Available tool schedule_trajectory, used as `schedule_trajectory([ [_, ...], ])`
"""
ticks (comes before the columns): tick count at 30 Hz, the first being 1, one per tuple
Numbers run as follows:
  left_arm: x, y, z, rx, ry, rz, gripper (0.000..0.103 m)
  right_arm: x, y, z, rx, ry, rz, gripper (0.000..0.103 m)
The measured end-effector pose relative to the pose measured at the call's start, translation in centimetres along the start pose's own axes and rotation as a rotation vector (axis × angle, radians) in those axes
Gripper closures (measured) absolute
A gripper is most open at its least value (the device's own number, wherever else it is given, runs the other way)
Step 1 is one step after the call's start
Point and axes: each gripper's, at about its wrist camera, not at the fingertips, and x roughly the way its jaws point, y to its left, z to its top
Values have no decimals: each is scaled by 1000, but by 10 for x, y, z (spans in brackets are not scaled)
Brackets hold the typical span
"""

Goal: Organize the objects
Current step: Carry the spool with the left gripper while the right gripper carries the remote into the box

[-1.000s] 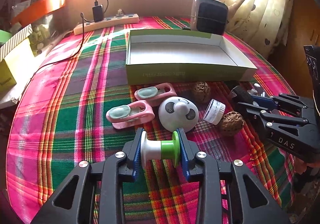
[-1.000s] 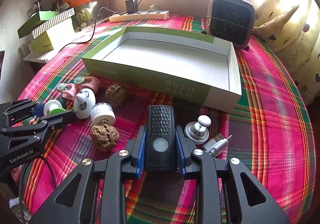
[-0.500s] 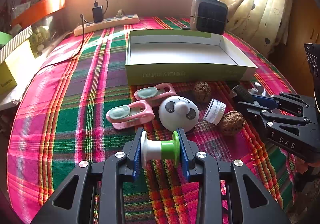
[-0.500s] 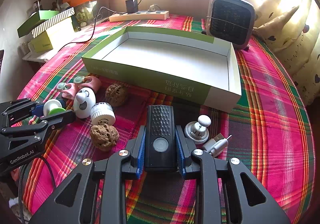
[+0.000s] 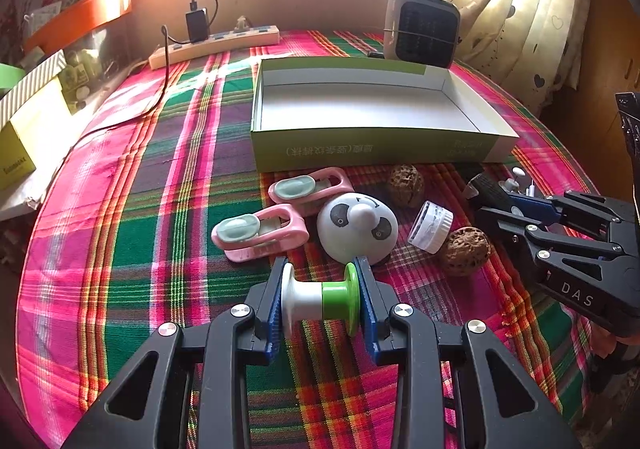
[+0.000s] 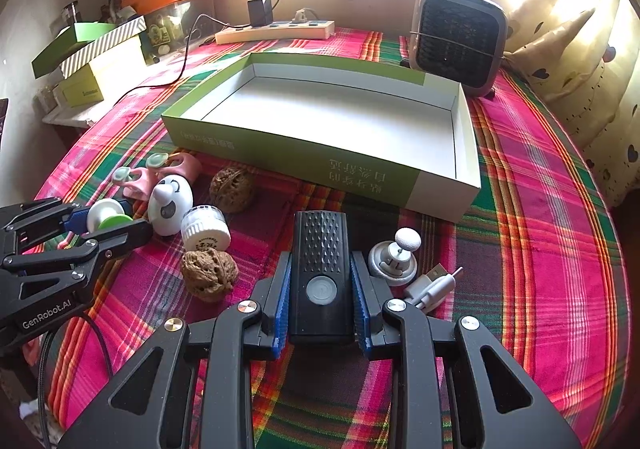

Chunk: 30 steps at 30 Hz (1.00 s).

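Left claw: your left claw [image 5: 320, 299] is pinching a small spool with one white end and one green end [image 5: 320, 299] — its blue pads press on both flanges, the spool lying crosswise just above the plaid cloth.
Right claw: your right claw [image 6: 320, 289] is clamped on a black rectangular device with a textured top and a round grey button [image 6: 320, 273], gripped along its long sides.
Box: the shallow open cardboard box, green outside and white inside [image 6: 466, 153], sits past both claws on the table [image 6: 540, 229] under the pink-and-green plaid cloth; nothing lies in it.
Loose items near your left claw: two pink plastic clips with pale green pads [image 5: 262, 233] lie side by side; a white dome-shaped panda toy [image 5: 356, 227] sits just beyond the spool; a small white ribbed jar [image 5: 430, 227] lies on its side between two brown wrinkled walnuts [image 5: 464, 251].
Loose items near your right claw: a white round knob on a stalk [image 6: 394, 255] and a white USB cable plug [image 6: 434, 285] rest just right of the black device.
Far edge: a beige box-shaped fan heater [image 6: 458, 39] stands behind the box — a cream power strip [image 6: 276, 31] lies to its left.
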Motion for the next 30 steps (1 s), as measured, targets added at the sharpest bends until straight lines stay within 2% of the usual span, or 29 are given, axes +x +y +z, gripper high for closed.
schedule_trajectory([
  [16, -18, 1, 13, -10, -20, -24, 73, -18, -8, 7, 26, -40, -9, 75],
  [30, -29, -9, 47, 4, -61, -43, 73, -37, -20, 28, 32, -91, -19, 75],
])
